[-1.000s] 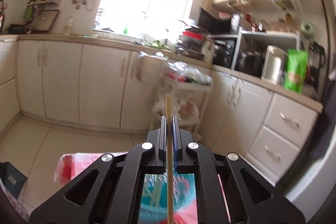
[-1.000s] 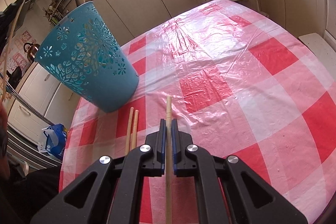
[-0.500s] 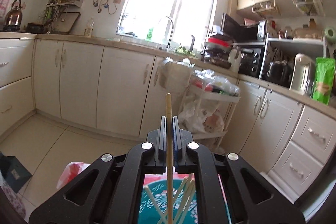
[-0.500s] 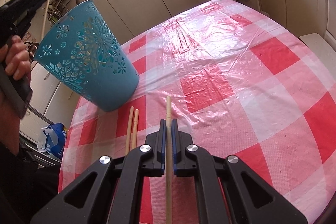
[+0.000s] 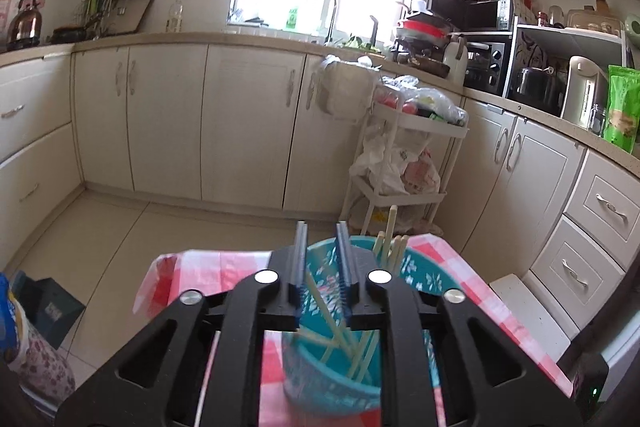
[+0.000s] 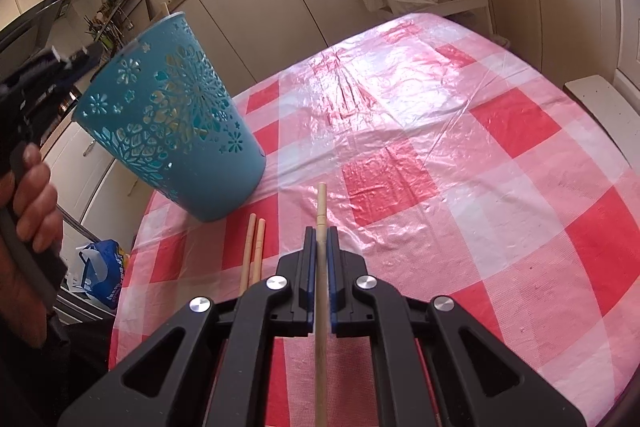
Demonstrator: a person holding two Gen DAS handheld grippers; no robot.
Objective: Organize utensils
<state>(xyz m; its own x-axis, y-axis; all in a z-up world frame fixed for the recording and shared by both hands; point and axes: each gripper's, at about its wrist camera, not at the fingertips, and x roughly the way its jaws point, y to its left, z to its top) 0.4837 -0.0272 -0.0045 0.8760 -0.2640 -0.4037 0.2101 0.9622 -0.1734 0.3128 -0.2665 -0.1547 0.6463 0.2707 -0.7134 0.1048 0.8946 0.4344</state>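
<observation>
Over the holder: left gripper now stands spread and empty above the teal chopstick holder — half a second ago it pinched a chopstick, now dropped among the chopsticks inside.
Meaning: one more piece sorted; three remain outside.
Right gripper: pressed together on a wooden chopstick, low over the checked tablecloth.
Axis: shaft runs along the fingers, tip pointing forward.
Loose pair: flat on the cloth — just beside the holder's base.

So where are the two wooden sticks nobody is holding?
In the right wrist view, the two loose wooden chopsticks lie side by side on the red-and-white checked tablecloth, just left of the right tool, near the blue cut-out plastic cup.
</observation>
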